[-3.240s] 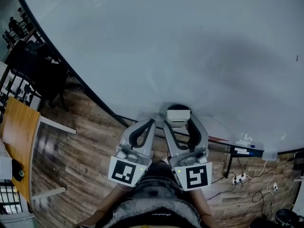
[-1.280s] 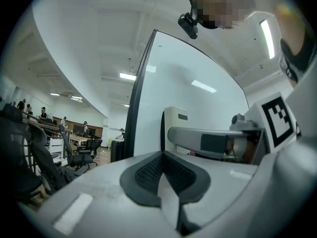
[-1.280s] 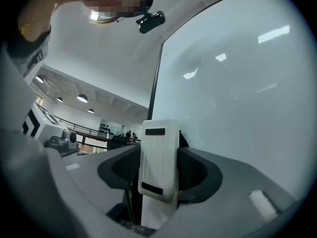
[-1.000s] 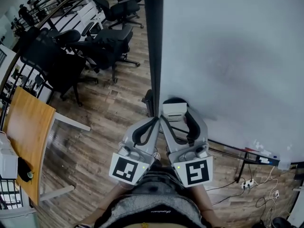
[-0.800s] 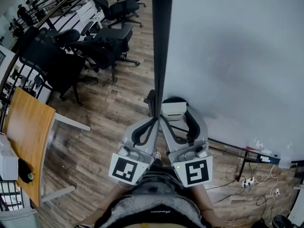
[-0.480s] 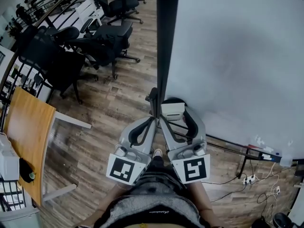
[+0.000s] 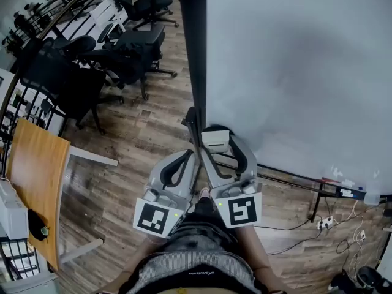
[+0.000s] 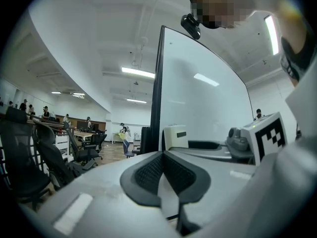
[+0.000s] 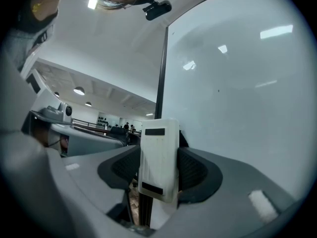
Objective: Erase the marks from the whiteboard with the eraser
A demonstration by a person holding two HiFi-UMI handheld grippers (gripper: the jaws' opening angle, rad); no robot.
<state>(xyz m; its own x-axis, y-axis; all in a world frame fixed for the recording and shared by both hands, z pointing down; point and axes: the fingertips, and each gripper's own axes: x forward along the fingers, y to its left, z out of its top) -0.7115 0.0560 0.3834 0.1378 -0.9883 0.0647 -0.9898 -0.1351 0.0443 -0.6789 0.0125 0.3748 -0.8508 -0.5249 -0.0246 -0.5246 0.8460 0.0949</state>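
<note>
1. The right gripper [image 7: 219,153] has its fingers [image 9: 195,171] clenched on the eraser [image 9: 159,152]. It is a white block with two dark strips on the face that looks back at the gripper's camera.
2. The eraser stands upright between the two pads. Its upper end reaches well beyond the fingertips.
3. Just beyond those fingertips is the whiteboard [image 7: 294,72], and the eraser is near its lower left corner. I cannot tell whether the eraser really touches the surface.
4. The dark frame [image 7: 195,54] of the board rises just to the left of the eraser.
5. The left gripper [image 7: 191,157] is just beside the right one. Its fingers [image 8: 148,172] are pressed together with nothing between them, and they point towards the dark frame.
6. Seen from the right gripper, a tiny dark dot [image 9: 218,90] sits on the board, above and to the right of the fingers (too small to say what it is).
7. To the right of both grippers a narrow tray [image 7: 334,190] runs along the lower edge of the board. There are small things on it that I cannot make out.
8. To the left of the fingers and beyond the board's edge stand black office chairs [image 7: 131,48] on a wooden floor [image 7: 141,139]. A wooden table [image 7: 33,182] is further left.
</note>
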